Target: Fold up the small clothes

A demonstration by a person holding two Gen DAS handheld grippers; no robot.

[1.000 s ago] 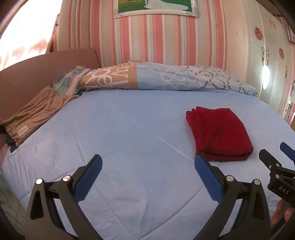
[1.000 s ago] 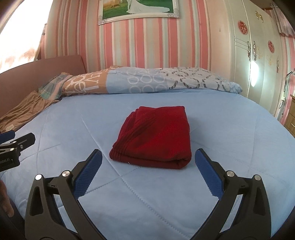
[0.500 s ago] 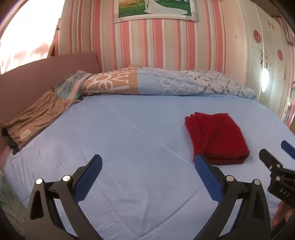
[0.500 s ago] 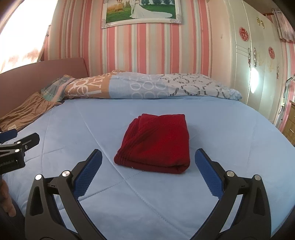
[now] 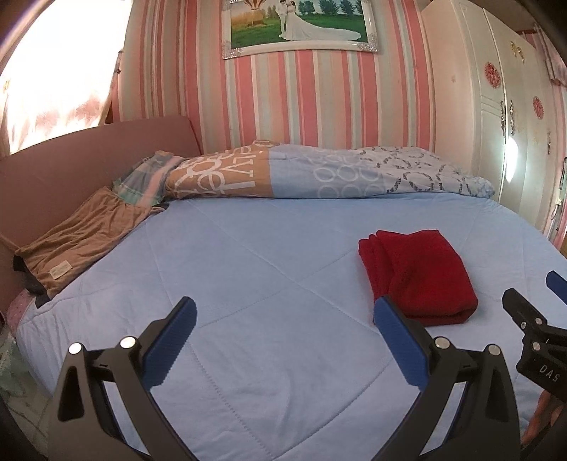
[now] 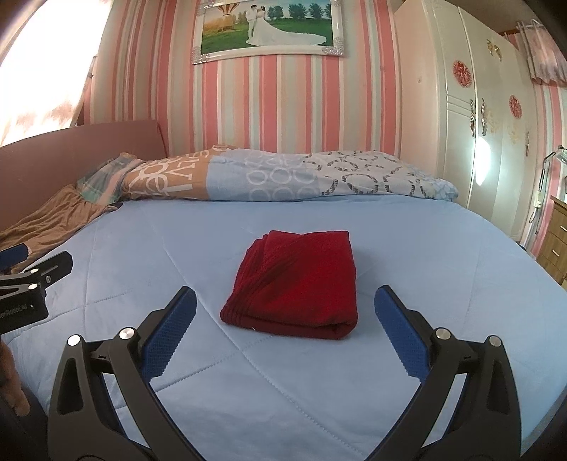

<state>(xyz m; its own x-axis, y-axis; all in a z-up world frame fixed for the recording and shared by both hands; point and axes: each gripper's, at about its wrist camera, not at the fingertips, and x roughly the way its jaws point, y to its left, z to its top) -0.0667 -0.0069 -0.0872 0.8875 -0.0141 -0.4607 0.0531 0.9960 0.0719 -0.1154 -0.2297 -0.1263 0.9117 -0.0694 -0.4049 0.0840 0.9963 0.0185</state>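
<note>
Right wrist view: your right gripper (image 6: 285,312) stands spread wide and empty, its blue pads (image 6: 169,331) clear of everything; one folded red garment (image 6: 296,283) lies flat on the light blue quilt (image 6: 425,269), centred just ahead of the gap between the fingers, not touching them. Left wrist view: your left gripper (image 5: 283,331) is likewise wide open, holding nothing, above bare quilt; the same red garment (image 5: 420,275) lies ahead and to the right, its near corner partly hidden behind the right-hand pad, contact not determinable. Also listed: patterned rolled duvet (image 6: 283,179) along the far edge of the bed; brown garment (image 5: 81,241) at the left beside the headboard (image 5: 71,166); framed picture (image 6: 269,30) on the striped wall; white wardrobe (image 6: 471,117) at right.
</note>
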